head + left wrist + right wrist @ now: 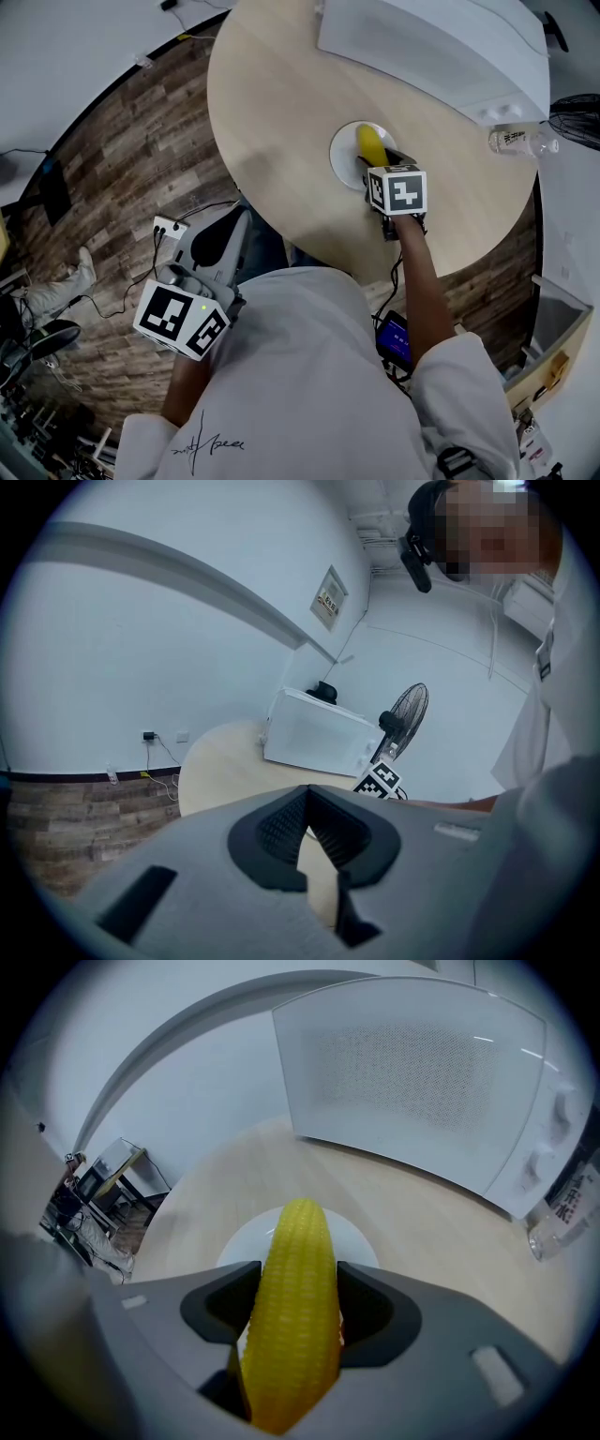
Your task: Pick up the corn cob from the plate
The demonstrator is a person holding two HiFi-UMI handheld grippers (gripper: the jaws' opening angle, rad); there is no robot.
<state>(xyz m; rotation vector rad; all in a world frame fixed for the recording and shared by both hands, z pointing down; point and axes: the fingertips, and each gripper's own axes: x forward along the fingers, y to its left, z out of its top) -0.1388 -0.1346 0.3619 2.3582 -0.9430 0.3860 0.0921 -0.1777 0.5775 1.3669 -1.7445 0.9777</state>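
Observation:
A yellow corn cob (292, 1307) lies lengthwise between the jaws of my right gripper (295, 1321), which is shut on it. Its tip reaches out over the white plate (353, 1234) on the round wooden table. From the head view the corn cob (372, 146) shows above the white plate (343, 150), with the right gripper (386, 165) at the plate's near edge. My left gripper (208, 246) hangs low beside my body, off the table's front-left edge. In its own view the left gripper (314, 850) has its jaws nearly closed with nothing between them.
A white microwave (441, 42) stands at the back of the round table (272, 112). A clear plastic bottle (521, 142) lies near the table's right edge. A fan (577, 117) stands at the far right. Wood floor with a power strip (169, 227) and cables lies to the left.

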